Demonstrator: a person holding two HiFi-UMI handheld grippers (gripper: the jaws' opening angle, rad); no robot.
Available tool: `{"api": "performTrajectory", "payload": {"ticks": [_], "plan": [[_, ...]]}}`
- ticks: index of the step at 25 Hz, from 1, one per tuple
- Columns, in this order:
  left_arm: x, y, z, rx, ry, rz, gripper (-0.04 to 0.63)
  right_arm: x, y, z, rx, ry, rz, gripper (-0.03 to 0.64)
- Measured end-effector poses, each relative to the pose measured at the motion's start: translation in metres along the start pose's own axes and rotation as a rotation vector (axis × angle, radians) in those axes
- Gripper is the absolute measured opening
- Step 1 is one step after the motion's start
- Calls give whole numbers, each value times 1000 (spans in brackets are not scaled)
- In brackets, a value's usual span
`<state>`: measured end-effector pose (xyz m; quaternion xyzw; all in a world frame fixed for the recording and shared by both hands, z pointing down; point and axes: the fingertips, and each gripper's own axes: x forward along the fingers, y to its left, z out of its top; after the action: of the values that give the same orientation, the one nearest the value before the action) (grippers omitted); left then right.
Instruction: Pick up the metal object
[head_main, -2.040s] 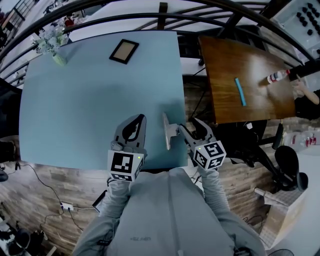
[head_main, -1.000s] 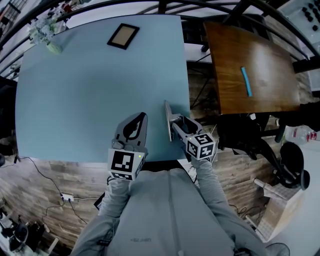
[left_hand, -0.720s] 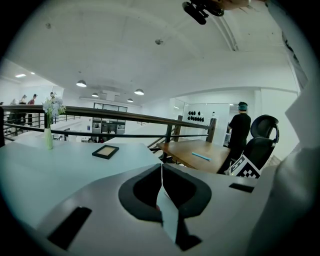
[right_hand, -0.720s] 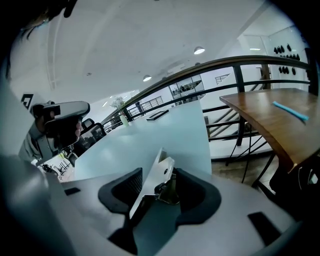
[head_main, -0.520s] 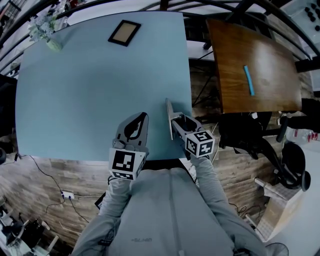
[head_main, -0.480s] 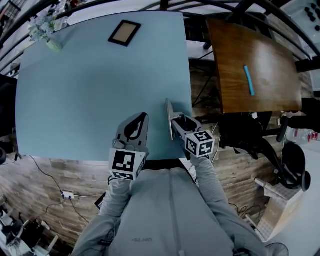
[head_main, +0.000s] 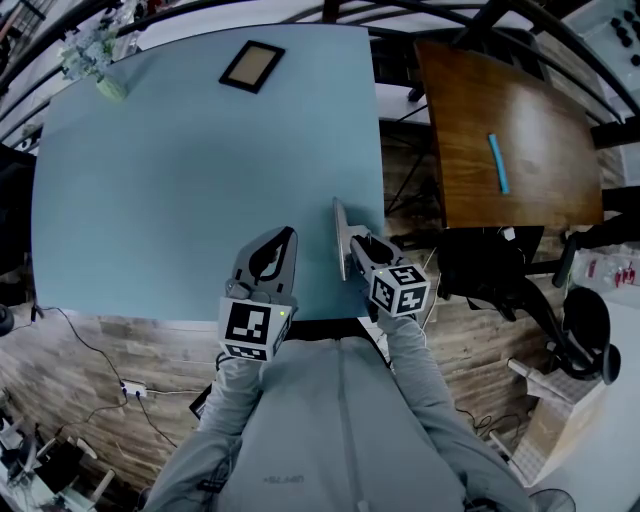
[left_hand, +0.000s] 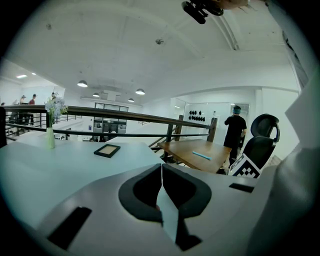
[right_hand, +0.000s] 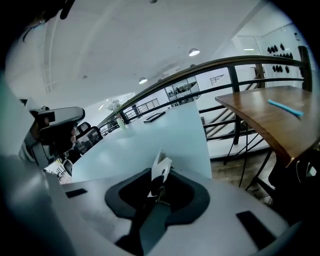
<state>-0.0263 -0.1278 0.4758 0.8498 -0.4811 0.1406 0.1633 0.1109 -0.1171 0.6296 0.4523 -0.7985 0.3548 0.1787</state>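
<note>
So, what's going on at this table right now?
A person works at a blue table with a gripper in each hand. The right gripper is closing its jaws on the metal object, a thin upright plate near the table's right edge, which stands between them. It looks not yet lifted. The left gripper is shut on nothing, near the table's front edge.
</note>
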Motion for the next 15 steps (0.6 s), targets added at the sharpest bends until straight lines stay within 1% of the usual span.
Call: {"api": "performTrajectory", "payload": {"ticks": [5, 7, 12, 15], "plan": [[-3, -2, 1, -4, -2, 1, 29, -3, 2, 3, 30, -24, 18, 75], [-3, 0, 2, -4, -4, 4, 29, -4, 5, 8, 30, -44, 23, 48], [-4, 1, 3, 0, 1, 6, 29, -4, 8, 14, 6, -50, 26, 42], [-5, 2, 7, 1, -14, 9, 29, -7, 9, 17, 3, -62, 30, 41]]}}
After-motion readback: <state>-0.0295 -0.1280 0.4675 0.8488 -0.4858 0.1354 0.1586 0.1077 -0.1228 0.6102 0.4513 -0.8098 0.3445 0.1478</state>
